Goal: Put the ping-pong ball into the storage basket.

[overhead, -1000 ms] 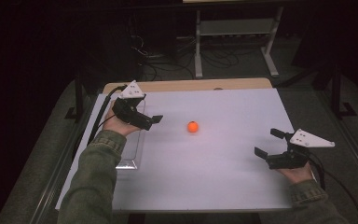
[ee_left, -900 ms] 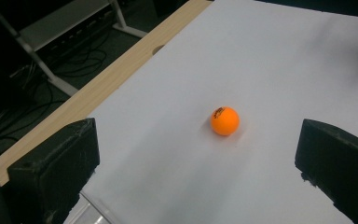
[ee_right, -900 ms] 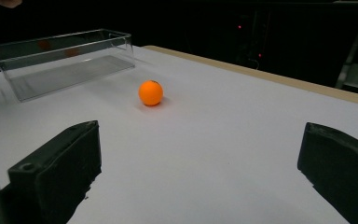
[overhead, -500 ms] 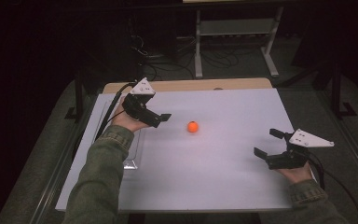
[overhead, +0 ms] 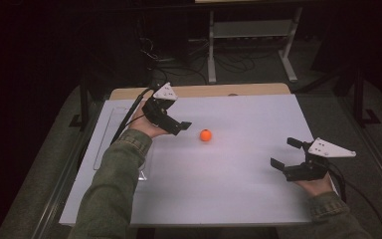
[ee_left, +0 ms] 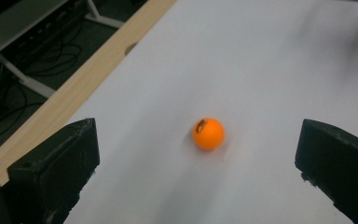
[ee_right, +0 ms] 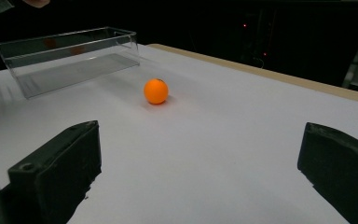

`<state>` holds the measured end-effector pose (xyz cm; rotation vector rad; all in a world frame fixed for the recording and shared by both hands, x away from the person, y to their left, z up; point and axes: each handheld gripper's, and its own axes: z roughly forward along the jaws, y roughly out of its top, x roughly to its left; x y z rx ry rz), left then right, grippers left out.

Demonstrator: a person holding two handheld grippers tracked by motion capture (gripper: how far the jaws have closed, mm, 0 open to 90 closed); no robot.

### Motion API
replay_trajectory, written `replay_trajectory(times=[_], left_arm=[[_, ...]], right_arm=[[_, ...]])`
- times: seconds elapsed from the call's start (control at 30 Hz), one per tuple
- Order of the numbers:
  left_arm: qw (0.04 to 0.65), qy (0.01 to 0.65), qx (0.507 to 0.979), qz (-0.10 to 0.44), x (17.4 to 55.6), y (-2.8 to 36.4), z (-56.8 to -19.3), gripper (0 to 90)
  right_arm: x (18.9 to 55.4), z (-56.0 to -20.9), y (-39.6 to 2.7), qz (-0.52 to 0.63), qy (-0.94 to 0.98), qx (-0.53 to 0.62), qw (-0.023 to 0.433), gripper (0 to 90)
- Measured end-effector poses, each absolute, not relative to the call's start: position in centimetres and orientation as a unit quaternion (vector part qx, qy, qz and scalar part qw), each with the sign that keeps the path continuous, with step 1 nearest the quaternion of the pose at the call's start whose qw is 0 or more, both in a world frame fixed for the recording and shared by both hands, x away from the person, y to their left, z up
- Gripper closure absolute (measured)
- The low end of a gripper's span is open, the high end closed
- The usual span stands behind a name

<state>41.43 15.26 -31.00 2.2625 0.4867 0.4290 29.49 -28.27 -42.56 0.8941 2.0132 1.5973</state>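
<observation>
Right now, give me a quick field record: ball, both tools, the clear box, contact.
ball: orange ball lying on the white table, free
left tool: left tool open, aimed at the ball, close beside it
right tool: right tool open, low over the table's right side, far from the ball
box: clear box at the table's left side, nothing inside that I can make out
contact: neither tool touches the ball

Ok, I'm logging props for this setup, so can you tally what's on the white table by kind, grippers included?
Orange ball: 1
Clear plastic box: 1
Black two-jaw grippers: 2, the left gripper and the right gripper, both open
Total: 4
</observation>
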Motion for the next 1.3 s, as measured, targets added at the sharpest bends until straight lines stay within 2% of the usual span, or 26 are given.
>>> replay_trajectory(times=[0.8,1.3], left_arm=[[0.352,0.164,0.912,0.133,43.4,12.2,-32.3,0.0],[0.335,0.16,0.92,0.127,43.9,11.7,-32.9,0.0]], right_arm=[[29.3,-42.5,-28.3,0.571,0.727,0.319,0.208,0.0],[29.2,-42.6,-28.3,0.568,0.73,0.32,0.207,0.0]])
